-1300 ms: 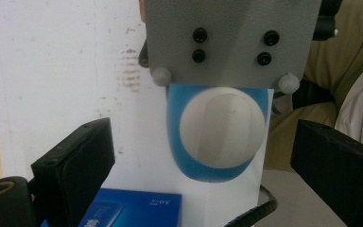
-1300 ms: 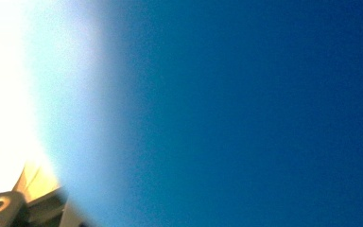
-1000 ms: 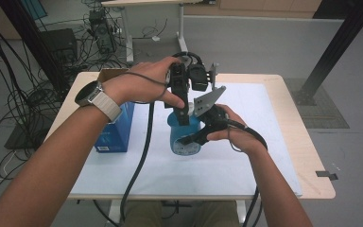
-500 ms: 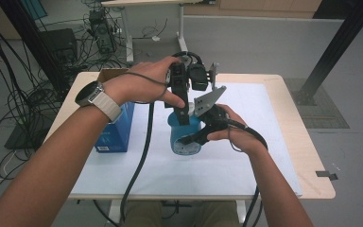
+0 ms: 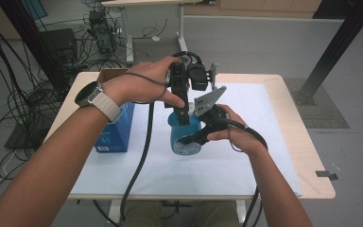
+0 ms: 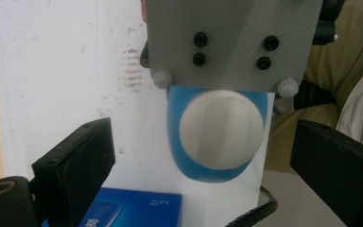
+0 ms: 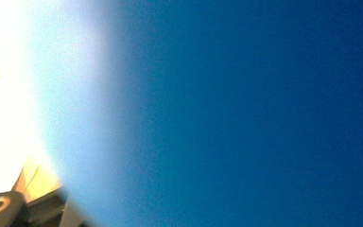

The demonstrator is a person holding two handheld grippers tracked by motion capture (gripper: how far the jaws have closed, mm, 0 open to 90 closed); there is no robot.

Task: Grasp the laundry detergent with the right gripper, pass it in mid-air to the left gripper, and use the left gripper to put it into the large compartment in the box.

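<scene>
Gripping the blue canister (image 5: 185,137) from its right side, the right gripper (image 5: 189,140) is clenched on the canister body, which stands upright on the white table mat (image 5: 264,142) near the mat's centre. In the right gripper view the blue wall (image 7: 246,113) of the canister sits so close to the lens that it is blurred. The grey three-cornered plate (image 5: 209,100) of this gripper stands above the canister's right shoulder.

The left gripper (image 5: 182,113) hangs directly over the canister and points downward at its top. In the left gripper view its two black jaws stand released, well apart, with the canister's white round lid (image 6: 220,129) centred between them and touched by neither. The same view shows the right gripper's grey plate (image 6: 231,42) just beyond the lid.

A blue carton (image 5: 116,135) stands on the mat to the left of the canister, apart from it. Behind the carton, an open cardboard box (image 5: 111,74) rests at the far left edge of the wooden table (image 5: 312,156).
</scene>
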